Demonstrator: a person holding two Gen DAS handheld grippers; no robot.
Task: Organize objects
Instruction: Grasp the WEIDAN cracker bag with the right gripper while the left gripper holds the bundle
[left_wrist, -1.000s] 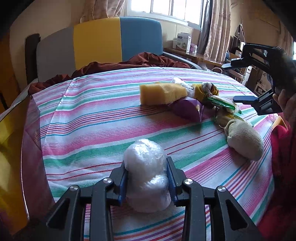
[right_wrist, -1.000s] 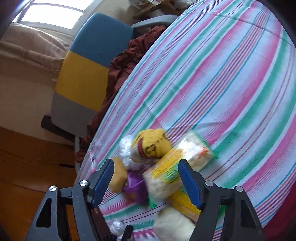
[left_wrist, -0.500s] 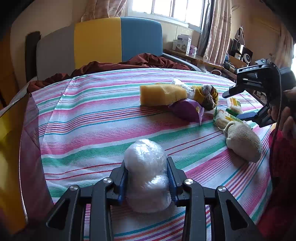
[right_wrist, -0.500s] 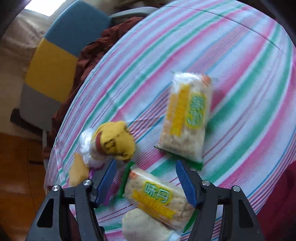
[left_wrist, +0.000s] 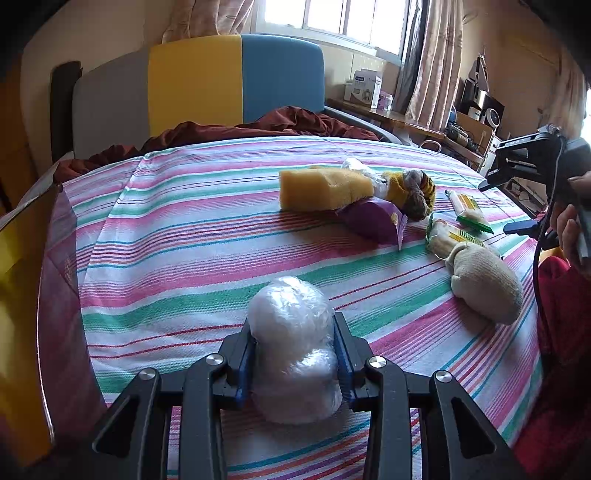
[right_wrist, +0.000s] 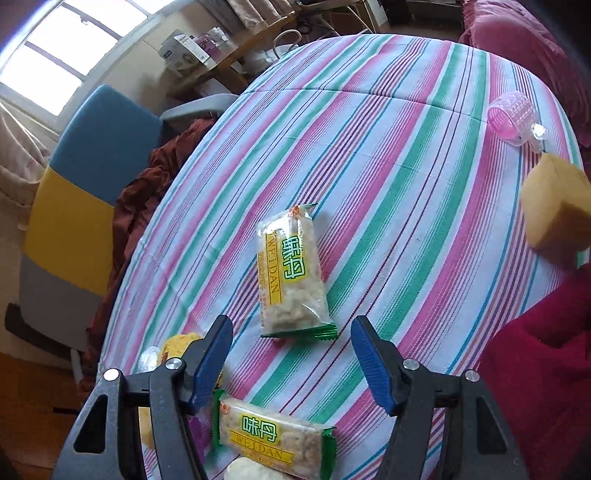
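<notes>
Down at the left gripper (left_wrist: 295, 354), both blue pads press the sides of a white plastic-wrapped bundle (left_wrist: 293, 347), which stands upright on the striped cloth (left_wrist: 192, 243) with its base touching the fabric. Beyond it, toward the far right of the table, lies a cluster: a yellow sponge (left_wrist: 323, 188), a purple packet (left_wrist: 373, 219) just in front of it, a yellow-and-grey sock ball (left_wrist: 412, 192) beside the sponge, two snack packs and a beige sock (left_wrist: 484, 282) nearest the edge.

The right gripper (right_wrist: 291, 362) hangs over the cloth with its fingers spread and nothing between the pads (they are not touching any pack). One snack pack (right_wrist: 291, 273) lies flat just beyond the tips, lengthwise away from the camera; a second snack pack (right_wrist: 273, 437) lies below the jaws, close to the camera, with a pale sock's edge under it. Well apart, near the far right rim, sit a pink ribbed cup (right_wrist: 511, 116) and another sponge (right_wrist: 556, 210). A blue, yellow and grey chair (left_wrist: 199, 81) with a dark red blanket (left_wrist: 258, 125) stands behind the table.
</notes>
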